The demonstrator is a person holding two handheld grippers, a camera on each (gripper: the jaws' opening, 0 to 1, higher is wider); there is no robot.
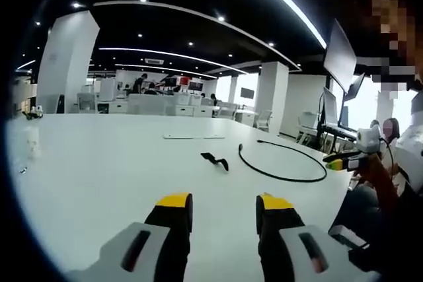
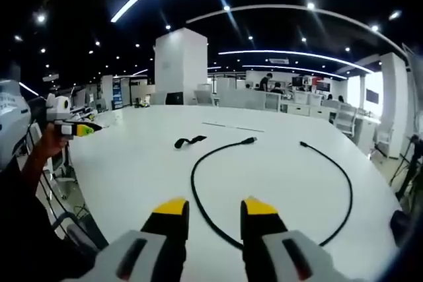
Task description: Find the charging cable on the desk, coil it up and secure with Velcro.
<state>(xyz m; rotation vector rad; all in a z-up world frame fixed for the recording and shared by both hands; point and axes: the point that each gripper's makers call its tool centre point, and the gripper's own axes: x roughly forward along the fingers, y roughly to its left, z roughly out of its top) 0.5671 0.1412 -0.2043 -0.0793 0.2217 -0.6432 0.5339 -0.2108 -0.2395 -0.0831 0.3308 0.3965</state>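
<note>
Left gripper had jaws apart, holding nothing, above the white desk. Black charging cable lay in an open loop ahead and right of it, Velcro strap just ahead. Right gripper also gaped empty; cable curved right past its tips, strap farther ahead-left.
</note>
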